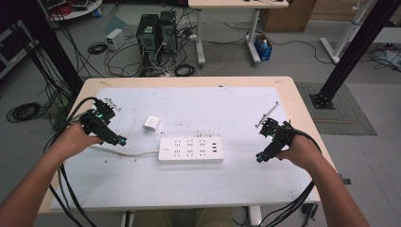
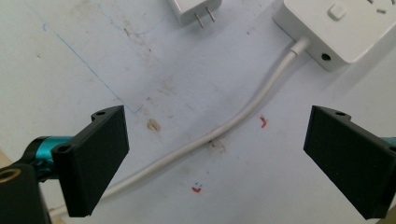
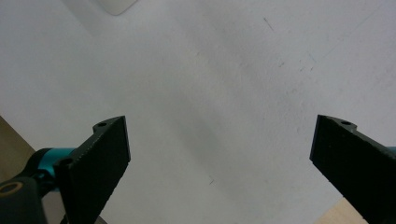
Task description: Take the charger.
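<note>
- Two grippers hover over the white mat (image 1: 236, 179), one to each side of the power strip (image 1: 190, 150), which lies flat near the mat's middle and serves as the landmark
- Left gripper (image 1: 119, 140) sits just left of the power strip, above its white cord (image 1: 127, 152); in the left gripper view its jaws stand wide apart and released, with the cord (image 2: 219, 133) running across the mat between them, untouched
- Right gripper (image 1: 261, 158) hangs well to the right of the power strip; in the right gripper view its jaws are spread and grasp nothing, bare mat (image 3: 224, 93) beneath them
- Small white charger plug (image 1: 152, 124) lies loose just behind the power strip's left end, apart from it; the left gripper view shows its two metal prongs (image 2: 206, 17) pointing toward the camera
- Judging by this layout, the work looks like plugging the charger into the strip, and it stands at the approach step, nothing yet picked up
- Next, the left gripper probably needs to move toward the charger, line its jaws across the charger's body and clench, while the right one could steady the strip
</note>
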`<action>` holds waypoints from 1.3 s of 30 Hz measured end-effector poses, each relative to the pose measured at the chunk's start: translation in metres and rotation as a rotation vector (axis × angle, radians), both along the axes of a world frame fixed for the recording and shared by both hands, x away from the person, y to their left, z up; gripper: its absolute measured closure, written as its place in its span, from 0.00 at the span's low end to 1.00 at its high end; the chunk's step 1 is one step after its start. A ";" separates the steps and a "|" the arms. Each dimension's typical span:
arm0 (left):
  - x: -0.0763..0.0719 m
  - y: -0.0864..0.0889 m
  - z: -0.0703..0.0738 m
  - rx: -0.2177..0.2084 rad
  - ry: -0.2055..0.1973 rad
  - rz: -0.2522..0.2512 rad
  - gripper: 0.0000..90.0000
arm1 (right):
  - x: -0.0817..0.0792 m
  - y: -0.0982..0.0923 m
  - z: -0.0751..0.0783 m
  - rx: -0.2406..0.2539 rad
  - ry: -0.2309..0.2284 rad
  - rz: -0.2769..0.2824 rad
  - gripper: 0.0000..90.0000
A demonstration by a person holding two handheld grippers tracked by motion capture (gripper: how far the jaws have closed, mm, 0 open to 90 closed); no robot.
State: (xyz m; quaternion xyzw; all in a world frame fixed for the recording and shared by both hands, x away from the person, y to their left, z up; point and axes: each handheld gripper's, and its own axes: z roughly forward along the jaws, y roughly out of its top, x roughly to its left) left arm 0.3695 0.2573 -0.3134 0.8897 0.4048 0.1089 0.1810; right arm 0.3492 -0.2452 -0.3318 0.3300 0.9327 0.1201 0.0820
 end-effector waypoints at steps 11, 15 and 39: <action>0.028 -0.015 -0.003 -0.055 -0.032 0.153 0.07 | 0.003 0.002 0.000 -0.005 -0.018 -0.008 0.05; 0.042 -0.029 -0.009 -0.074 -0.023 0.207 0.07 | 0.004 0.000 0.000 -0.009 -0.022 -0.011 0.05; 0.109 -0.076 -0.079 -0.041 0.027 0.323 0.08 | 0.004 -0.009 -0.003 0.012 -0.027 -0.030 0.05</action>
